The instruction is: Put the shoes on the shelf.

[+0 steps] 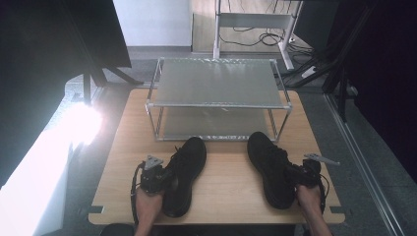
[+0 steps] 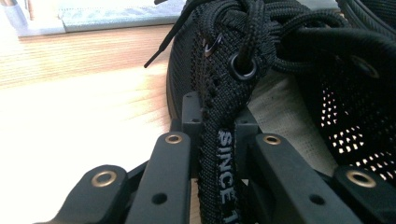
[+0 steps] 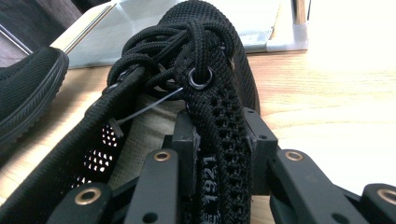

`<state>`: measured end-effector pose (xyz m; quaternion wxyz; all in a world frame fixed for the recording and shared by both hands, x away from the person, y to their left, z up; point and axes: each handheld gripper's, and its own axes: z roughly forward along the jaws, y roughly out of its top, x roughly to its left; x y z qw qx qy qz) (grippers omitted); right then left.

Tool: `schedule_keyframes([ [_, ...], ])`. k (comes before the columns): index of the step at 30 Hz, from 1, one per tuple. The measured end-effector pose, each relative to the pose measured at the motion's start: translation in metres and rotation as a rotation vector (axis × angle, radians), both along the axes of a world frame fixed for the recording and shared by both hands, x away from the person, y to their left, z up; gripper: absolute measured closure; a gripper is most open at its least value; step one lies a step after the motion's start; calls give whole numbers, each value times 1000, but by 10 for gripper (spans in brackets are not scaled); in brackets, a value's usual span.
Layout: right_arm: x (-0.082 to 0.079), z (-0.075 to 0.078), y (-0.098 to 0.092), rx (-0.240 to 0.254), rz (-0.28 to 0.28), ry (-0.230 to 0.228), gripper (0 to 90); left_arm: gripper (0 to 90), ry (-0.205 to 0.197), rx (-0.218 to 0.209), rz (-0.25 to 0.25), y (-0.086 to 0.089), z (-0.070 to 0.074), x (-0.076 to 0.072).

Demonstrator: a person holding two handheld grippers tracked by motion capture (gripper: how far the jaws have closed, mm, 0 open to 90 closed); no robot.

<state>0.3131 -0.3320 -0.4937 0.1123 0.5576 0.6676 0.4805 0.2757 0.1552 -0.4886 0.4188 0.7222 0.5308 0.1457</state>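
High view: left gripper [image 1: 156,178] clamps the left shoe [image 1: 186,172] by its collar, right gripper [image 1: 301,175] clamps the right shoe [image 1: 269,166]; both rest on the table [image 1: 226,191]. Likely next: lifting them onto the rack [image 1: 219,98] beyond.

White lettering "SINCE 1", cut off below, runs down the collar strip of the left shoe [image 2: 223,158], between the jaws. On the right shoe [image 3: 212,135], the same kind of strip reads "1921", partly hidden.
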Motion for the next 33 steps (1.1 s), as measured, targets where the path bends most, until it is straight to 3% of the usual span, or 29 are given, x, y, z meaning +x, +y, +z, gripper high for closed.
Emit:
schedule_keyframes([
  [3, 0, 0, 0, 12, -1, 4, 720, 810, 6, -26, -10, 3, -1, 2],
  [6, -1, -1, -3, 61, -5, 21, 720, 816, 31, -117, -4, 11, -4, 5],
  [8, -1, -2, -6, 101, -9, 31, 720, 819, 42, -153, 2, 15, -5, 6],
  [14, -3, 1, -10, 213, -1, 43, 720, 822, 31, -171, -7, 14, 0, 6],
  [18, -3, 3, -8, 248, 8, 43, 719, 821, 11, -188, -22, 13, 8, 5],
  [22, -4, 6, -3, 296, 15, 46, 719, 820, -16, -238, -16, 13, 18, 4],
  [28, -3, 13, 7, 371, 49, 30, 716, 819, -22, -328, -18, 11, 22, 3],
  [33, -3, 17, 13, 407, 66, 25, 716, 819, -37, -350, -27, 9, 25, 0],
])
